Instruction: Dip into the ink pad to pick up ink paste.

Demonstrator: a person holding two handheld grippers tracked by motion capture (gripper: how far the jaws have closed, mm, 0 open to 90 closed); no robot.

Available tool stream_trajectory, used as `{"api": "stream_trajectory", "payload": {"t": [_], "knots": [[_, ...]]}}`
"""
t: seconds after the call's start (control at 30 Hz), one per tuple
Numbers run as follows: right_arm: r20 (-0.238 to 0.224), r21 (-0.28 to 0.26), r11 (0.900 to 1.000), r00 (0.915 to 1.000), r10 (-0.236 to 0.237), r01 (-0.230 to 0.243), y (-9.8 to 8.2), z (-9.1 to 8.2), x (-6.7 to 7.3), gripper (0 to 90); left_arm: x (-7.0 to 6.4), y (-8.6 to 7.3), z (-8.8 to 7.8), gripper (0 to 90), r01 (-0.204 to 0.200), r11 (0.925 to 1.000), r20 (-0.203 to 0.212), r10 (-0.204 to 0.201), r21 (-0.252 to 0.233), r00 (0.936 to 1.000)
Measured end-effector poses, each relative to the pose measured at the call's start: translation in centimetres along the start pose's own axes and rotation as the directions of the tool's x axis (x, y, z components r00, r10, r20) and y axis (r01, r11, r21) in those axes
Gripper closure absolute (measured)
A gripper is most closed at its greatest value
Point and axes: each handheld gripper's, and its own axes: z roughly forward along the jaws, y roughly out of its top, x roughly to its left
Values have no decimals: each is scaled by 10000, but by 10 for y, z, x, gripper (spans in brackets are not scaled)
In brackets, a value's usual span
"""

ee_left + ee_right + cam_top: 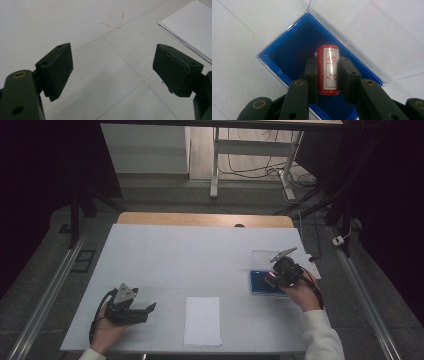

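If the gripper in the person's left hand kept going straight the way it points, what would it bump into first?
Probably the white table surface: the open left gripper tilts down at bare tabletop. The stack of white paper lies off to one side, though depth is hard to judge.

On the table (200, 250), the paper stack (202, 321) lies at lower centre; the open box (265, 282) sits at right, the stamp (328, 70) over it.

In the right gripper view the fingers (313, 75) cover both sides of the red stamp (329, 72), and the blue box (287, 53) runs off the bottom edge. The paper stack (192, 27) is cut off at the right edge of the left gripper view. In the high view the stamp's lettering is too small to read.
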Motion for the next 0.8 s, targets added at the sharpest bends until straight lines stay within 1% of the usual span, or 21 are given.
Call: {"api": "stream_trajectory", "payload": {"t": [0.17,0.3,0.47,0.53,0.57,0.63,0.7,0.73,0.77,0.8], "knots": [[-102,-64,10000,9999,24,-24,-1,0,-2,706,0,0,0,168,35,10000,10,-35,-24,10000],[-55,-92,9999,10000,67,-68,-1,0,-1,706,0,0,0,168,54,10000,-5,-54,-35,10000],[98,-94,9999,9999,-85,85,-1,0,2,704,0,1,0,168,30,10000,12,-30,-13,10000],[36,-110,9999,9999,-109,109,-1,0,0,703,1,1,0,168,57,10000,71,-57,-42,10000],[-61,-270,9996,9999,-107,105,-1,-4,-2,702,1,1,0,168,65,10000,100,-65,-60,9999],[-145,-244,9997,9999,-47,43,-1,-5,-3,701,1,1,0,168,61,10000,102,-60,-64,9999],[-154,-350,9994,9999,15,-20,-2,-7,-5,701,1,1,0,168,48,10000,98,-47,-56,9999],[-179,-506,9987,9998,102,-111,-3,-9,-5,701,1,1,0,168,42,10000,83,-42,-42,10000],[-348,-706,9974,9994,93,-117,-3,-11,-6,701,1,1,0,168,35,10000,88,-35,-41,10000],[-501,-914,9955,9985,205,-250,-3,-14,-6,700,1,0,1,168,32,10000,79,-31,-34,10000]]}}
